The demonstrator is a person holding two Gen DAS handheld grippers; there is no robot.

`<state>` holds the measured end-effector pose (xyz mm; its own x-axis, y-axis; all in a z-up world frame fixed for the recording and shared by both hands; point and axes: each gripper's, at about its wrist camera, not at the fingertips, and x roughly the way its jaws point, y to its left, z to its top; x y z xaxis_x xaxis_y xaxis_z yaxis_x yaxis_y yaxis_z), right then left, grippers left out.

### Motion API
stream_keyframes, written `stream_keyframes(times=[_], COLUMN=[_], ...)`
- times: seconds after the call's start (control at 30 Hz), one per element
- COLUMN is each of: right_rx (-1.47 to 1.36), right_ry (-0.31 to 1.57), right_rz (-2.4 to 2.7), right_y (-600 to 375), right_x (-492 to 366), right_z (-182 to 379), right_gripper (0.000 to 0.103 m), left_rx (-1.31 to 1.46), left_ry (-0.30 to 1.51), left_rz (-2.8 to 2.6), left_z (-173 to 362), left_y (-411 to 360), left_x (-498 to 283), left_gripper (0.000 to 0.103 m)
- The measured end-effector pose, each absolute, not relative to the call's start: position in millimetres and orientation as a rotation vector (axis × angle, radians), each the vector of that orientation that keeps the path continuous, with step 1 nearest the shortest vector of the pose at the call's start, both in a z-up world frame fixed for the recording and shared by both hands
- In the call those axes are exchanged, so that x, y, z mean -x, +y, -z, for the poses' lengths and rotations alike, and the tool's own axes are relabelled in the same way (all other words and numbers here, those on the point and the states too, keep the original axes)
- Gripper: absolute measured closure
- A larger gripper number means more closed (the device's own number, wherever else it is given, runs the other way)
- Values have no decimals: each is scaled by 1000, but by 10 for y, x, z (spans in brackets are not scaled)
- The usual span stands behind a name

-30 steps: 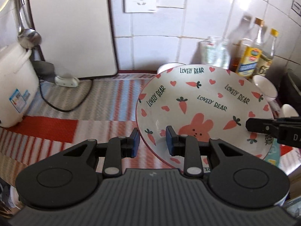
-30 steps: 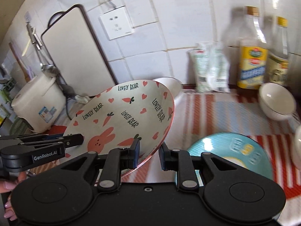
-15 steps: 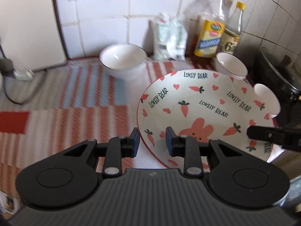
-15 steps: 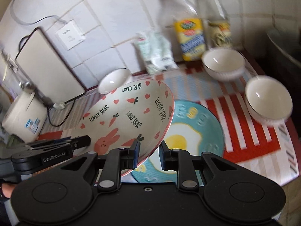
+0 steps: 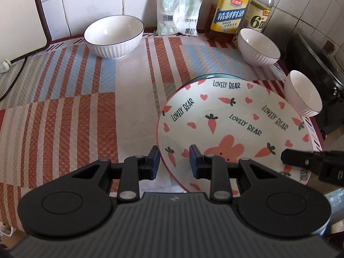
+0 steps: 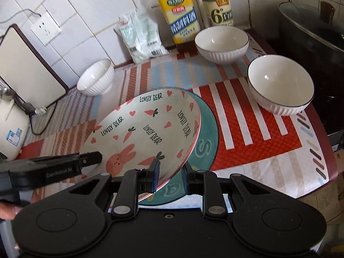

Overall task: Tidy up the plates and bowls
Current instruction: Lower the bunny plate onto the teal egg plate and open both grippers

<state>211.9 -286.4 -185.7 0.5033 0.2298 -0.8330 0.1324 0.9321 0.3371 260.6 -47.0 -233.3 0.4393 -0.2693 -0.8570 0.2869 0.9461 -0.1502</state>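
Observation:
A cream plate (image 5: 232, 126) printed with carrots, hearts, a pink rabbit and "LOVELY BEAR" hangs tilted between both grippers. My left gripper (image 5: 174, 161) is shut on its left rim, one pad inside and one outside. My right gripper (image 6: 171, 176) is shut on the opposite rim of the same plate (image 6: 146, 129). Right under it lies a teal plate (image 6: 206, 146) on the striped cloth, mostly covered. Three white ribbed bowls stand apart: one at the back left (image 5: 114, 35), one by the bottles (image 5: 259, 47), one at the right (image 5: 303, 92).
Two bottles (image 6: 180, 19) and a plastic bag (image 6: 139, 36) line the tiled wall. A white cutting board (image 6: 28, 68) and a rice cooker (image 6: 10, 129) stand at the left. A dark lidded pan (image 6: 311, 28) sits at the right, beyond the counter's edge (image 6: 331, 150).
Both grippers carried the rabbit plate rightward and down, from in front of the cutting board to just above the teal plate. Both grips stayed the same.

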Motion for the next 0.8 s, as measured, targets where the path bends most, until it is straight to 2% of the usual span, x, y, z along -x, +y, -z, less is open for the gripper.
stream_keyframes(times=[0.43, 0.8], right_rx=[-376, -315], right_ry=[1100, 1145], right_rz=[0, 46], right_y=[-2848, -2793], right_x=[-2156, -2231], right_z=[1927, 1992], right_gripper=[77, 72], left_rx=[-100, -162], left_ry=[1137, 1169], left_rz=[394, 386], left_z=[2417, 2411], left_y=[-660, -744], left_x=[-2713, -2705], left_gripper=[76, 76])
